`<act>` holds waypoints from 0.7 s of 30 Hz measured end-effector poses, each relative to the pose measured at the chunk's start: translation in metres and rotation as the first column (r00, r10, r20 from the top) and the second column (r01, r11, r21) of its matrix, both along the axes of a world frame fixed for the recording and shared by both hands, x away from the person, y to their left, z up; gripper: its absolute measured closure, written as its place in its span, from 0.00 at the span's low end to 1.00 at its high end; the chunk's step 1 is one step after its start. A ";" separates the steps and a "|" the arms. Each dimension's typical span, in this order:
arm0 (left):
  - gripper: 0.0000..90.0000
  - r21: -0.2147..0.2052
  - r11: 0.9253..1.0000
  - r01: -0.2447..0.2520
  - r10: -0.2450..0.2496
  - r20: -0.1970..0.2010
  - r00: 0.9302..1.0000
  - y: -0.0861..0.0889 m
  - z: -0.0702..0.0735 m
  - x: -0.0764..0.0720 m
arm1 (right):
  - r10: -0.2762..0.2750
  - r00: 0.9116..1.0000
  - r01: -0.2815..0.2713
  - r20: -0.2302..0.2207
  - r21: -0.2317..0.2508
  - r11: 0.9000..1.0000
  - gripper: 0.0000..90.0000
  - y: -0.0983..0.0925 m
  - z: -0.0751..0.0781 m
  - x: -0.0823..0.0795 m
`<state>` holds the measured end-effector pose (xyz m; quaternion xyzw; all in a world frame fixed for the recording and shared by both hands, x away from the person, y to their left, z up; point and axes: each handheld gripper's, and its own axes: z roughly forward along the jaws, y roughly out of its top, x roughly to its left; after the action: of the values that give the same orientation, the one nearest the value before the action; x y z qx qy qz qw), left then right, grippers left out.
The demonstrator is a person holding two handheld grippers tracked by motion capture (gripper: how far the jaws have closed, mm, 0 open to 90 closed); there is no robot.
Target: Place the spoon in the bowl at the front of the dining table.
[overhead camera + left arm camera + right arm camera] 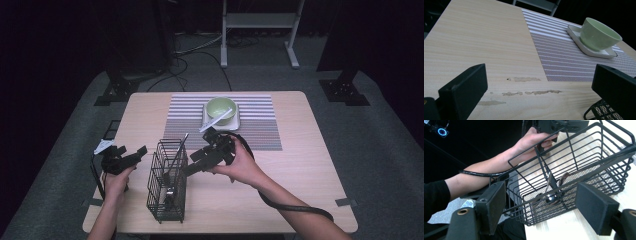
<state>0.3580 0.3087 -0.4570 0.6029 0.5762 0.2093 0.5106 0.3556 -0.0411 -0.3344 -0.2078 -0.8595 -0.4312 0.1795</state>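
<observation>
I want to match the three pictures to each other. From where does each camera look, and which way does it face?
High view: above the person's side, facing forward and down on the table; both forearms and grippers show.
Left gripper view: on the left gripper, facing across the table to the bowl; its open fingers show.
Right gripper view: on the right gripper, facing into the basket; its open fingers, the left hand.
Shared: the basket shows in all three.

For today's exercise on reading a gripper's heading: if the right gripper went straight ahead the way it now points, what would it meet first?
Most likely the black wire basket. The right gripper has its jaws open and aimed at the basket's near wall, with cutlery lying inside behind it. Exact depth is unclear.
</observation>
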 end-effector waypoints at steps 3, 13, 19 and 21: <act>0.00 0.002 1.000 0.001 -0.001 0.001 1.000 0.000 0.000 0.000 | 0.004 1.000 -0.004 0.003 -0.004 1.000 0.27 0.003 0.000 0.000; 0.00 -0.002 1.000 -0.007 0.007 0.001 1.000 0.002 0.000 0.000 | 0.011 1.000 -0.011 0.009 -0.019 1.000 0.28 0.012 -0.002 0.001; 0.00 -0.003 1.000 -0.007 0.007 0.001 1.000 0.002 0.000 0.000 | 0.006 1.000 -0.006 0.006 -0.028 1.000 0.44 0.014 -0.004 0.003; 0.00 -0.006 1.000 -0.008 0.008 0.001 1.000 0.002 0.000 0.000 | -0.003 1.000 0.003 0.008 -0.035 0.999 0.46 0.014 -0.004 0.003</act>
<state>0.3578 0.3108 -0.4569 0.5989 0.5791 0.2098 0.5119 0.3589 -0.0271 -0.3384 -0.2104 -0.8674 -0.4171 0.1716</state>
